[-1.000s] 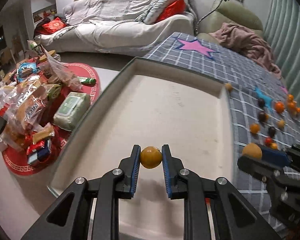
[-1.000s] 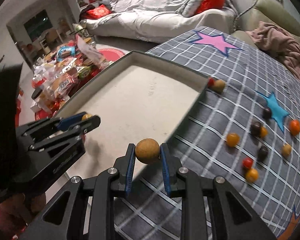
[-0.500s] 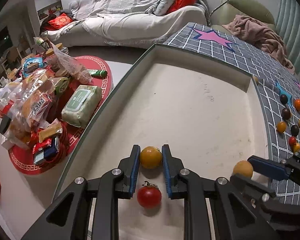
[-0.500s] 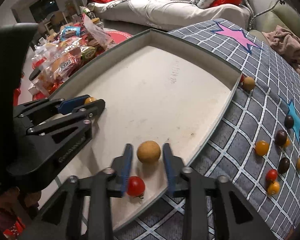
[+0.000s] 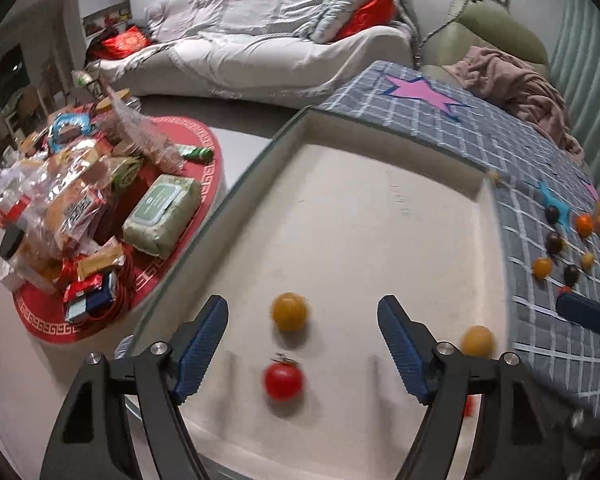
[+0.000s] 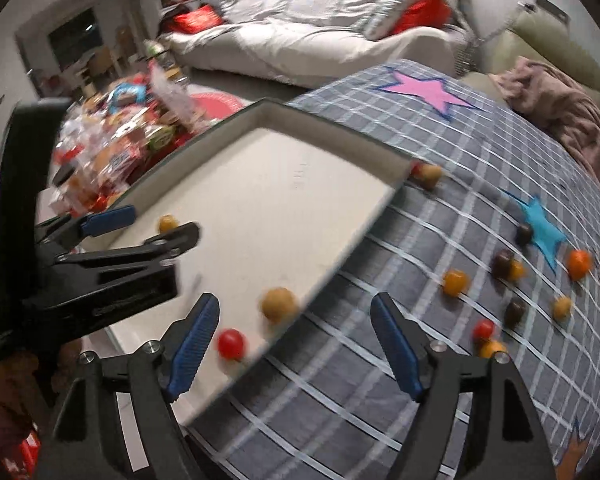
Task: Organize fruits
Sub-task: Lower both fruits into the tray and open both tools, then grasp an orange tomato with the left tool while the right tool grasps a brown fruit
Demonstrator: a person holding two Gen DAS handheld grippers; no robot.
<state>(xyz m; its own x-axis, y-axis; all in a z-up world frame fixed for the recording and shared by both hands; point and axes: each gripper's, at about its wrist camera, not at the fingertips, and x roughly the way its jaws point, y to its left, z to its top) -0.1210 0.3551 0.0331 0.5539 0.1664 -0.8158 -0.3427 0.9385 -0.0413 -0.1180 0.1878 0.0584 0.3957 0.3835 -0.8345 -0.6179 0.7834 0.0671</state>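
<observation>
You have let go with both hands; half a second ago each gripper was squeezing a little fruit, and now your left gripper (image 5: 302,344) has its jaws spread wide with nothing in them, and your right gripper (image 6: 296,342) has its jaws spread wide too.

The round orange-yellow fruit (image 5: 289,312) that your left hand carried now sits on the floor of the big shallow cream tray with the dark rim (image 5: 380,200), between the blue pads but touching neither; the small red tomato with a green stem (image 5: 283,381) lies just in front of it, closer to you; the tan-brown round fruit (image 6: 278,304) that your right hand carried rests near the tray's right edge, just beside the rim. It looks a bit blurred, so it may be rolling; I cannot tell.

So three fruits are in the tray; that is a good start, but the job looks far from done. Many more small fruits (image 6: 504,264), orange, dark and red, lie scattered on the grey checked blanket with stars (image 6: 440,208), well apart from the tray; two more sit right against the tray's far corner.

Next you likely reach your right hand back to the blanket for another; watch that the tan one does not roll out.
</observation>
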